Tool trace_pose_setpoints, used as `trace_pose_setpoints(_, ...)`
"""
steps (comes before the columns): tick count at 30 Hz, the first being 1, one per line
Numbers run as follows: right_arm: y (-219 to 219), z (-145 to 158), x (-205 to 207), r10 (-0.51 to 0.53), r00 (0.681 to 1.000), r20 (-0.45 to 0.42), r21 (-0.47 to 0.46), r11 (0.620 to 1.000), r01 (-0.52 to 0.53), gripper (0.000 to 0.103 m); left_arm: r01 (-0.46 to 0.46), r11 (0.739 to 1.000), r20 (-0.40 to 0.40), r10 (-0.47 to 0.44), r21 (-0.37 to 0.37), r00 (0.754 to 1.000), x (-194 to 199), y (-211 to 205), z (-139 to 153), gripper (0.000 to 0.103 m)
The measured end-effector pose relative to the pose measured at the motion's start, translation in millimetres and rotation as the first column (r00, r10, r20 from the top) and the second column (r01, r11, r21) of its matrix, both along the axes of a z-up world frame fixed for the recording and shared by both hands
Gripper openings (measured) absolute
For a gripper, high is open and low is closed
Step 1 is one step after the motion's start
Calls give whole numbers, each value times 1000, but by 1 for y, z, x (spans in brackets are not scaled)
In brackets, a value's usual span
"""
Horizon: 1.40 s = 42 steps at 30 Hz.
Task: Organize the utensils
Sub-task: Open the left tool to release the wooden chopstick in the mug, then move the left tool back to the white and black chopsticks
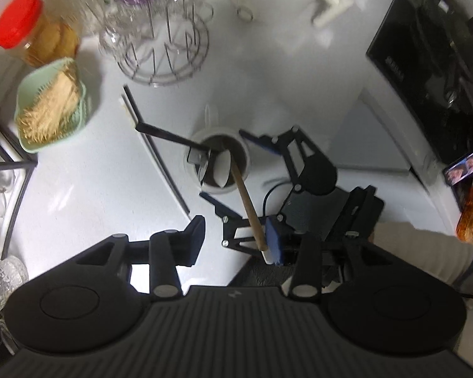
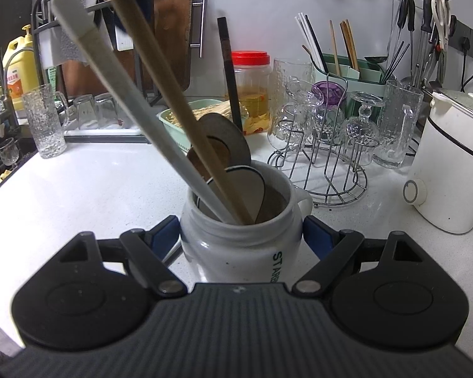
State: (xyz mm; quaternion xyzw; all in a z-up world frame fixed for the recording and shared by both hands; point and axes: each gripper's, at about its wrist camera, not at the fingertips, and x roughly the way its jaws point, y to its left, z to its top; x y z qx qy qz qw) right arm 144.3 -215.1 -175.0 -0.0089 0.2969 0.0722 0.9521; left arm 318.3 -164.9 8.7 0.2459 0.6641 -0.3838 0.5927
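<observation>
The right tongs point(image 2: 241, 236) pinch a white mug point(image 2: 239, 242) from both sides, their blue pads pressed against its body as it stands upright on the white surface point(image 2: 94, 189). Green lettering shows on the mug's side. Several utensils stand in the mug: a wooden-handled one point(image 2: 186, 119), a pale grey-handled one point(image 2: 135, 104) and a dark-handled one point(image 2: 230, 82), all leaning out over the rim, with flat brown heads showing at the mouth.

In the left wrist view, looking almost straight down, the left tongs point(image 1: 236, 241) are spread. The upper end of the wooden handle point(image 1: 250, 211) sits just beside the right-hand blue pad point(image 1: 274, 239), well apart from the other finger; whether it touches that pad cannot be told. The same mug point(image 1: 219, 160) lies below, with the right tongs point(image 1: 227, 163) either side of it.

Behind the mug stand a wire rack point(image 2: 328, 163) with upturned glasses, a red-lidded jar point(image 2: 250, 88), a green basket point(image 2: 176, 126) and a white appliance point(image 2: 451, 163)
</observation>
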Motion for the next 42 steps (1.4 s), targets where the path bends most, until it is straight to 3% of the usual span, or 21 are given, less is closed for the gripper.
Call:
trace_pose_setpoints(10,1,0,2,-21,1000,-7,3,1000,21,87,-102,969,130,133,-226,983,-23,62,37,48)
trace_pose_setpoints(19,3,0,3,-42,999,-15,2,999,42,87,-165,926,252,258,-338,932,-49,127,33,48)
trace_pose_setpoints(30,3,0,2,-68,998,-11,13,998,68,87,-331,829,260,477,-451,839,-68,184,-15,48)
trace_pose_setpoints(34,2,0,1,-91,996,-16,12,996,91,87,-409,760,181,556,-505,811,-64,194,-47,48)
trace_pose_setpoints(38,-2,0,0,-111,994,-15,8,994,111,87,-485,710,103,610,-511,785,-63,200,-83,47)
trace_pose_setpoints(42,-9,-1,-3,-125,992,-12,5,992,125,87,-529,685,64,639,-501,766,-63,196,-117,46)
